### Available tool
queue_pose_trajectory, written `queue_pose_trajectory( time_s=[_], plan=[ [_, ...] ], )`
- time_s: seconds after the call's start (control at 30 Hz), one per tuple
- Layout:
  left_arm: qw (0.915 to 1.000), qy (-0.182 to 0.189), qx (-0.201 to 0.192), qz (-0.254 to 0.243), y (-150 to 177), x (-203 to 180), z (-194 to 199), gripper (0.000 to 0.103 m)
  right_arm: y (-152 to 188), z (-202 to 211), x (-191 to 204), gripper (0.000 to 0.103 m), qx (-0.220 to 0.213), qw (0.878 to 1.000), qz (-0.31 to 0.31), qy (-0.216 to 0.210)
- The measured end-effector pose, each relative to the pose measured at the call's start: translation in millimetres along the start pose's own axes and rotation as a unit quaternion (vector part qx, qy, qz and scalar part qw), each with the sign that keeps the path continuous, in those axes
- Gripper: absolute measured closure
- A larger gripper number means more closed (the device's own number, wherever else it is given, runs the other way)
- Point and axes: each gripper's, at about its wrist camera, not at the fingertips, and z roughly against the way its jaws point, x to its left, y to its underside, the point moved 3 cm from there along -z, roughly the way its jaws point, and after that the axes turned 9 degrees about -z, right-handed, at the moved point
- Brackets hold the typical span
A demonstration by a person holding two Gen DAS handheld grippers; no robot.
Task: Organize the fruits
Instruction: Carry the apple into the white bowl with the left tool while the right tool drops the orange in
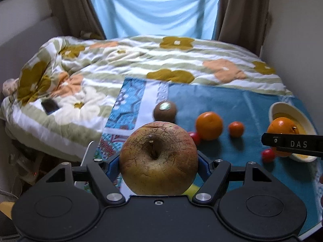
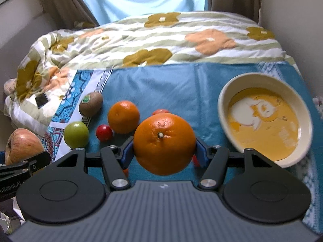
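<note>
My left gripper [image 1: 158,159] is shut on a large reddish-yellow apple [image 1: 158,159], held above the blue cloth [image 1: 232,104]; the apple also shows in the right wrist view [image 2: 22,147]. My right gripper [image 2: 164,149] is shut on a big orange [image 2: 164,144], just left of a cream bowl with a yellow inside [image 2: 264,119]. On the cloth lie a kiwi [image 2: 90,103], a smaller orange [image 2: 123,117], a green fruit [image 2: 76,134], a small red fruit [image 2: 104,132] and a small mandarin [image 1: 235,129].
The cloth lies on a bed with a flowered quilt [image 1: 141,60]. A dark phone [image 1: 50,105] rests on the quilt at the left. Curtains and a window stand behind the bed. Another small red fruit [image 1: 268,155] lies near the bowl [image 1: 290,113].
</note>
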Motion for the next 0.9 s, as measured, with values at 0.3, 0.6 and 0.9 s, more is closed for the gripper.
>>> queue_pose_trajectory(
  time_s=[0.3,0.6,0.9],
  plan=[
    [0.9998,0.005,-0.019,-0.005,-17,-66,30,0.026,-13,54,-63,0.027,-0.011,1.0,0.005,-0.003],
    [0.9989,0.03,-0.028,-0.021,-41,-143,21,0.026,-32,70,-144,0.027,-0.019,1.0,0.001,0.019],
    [0.9969,0.053,-0.018,-0.056,-69,-214,-27,0.026,-64,42,-210,0.027,-0.019,0.999,-0.005,0.031]
  ],
)
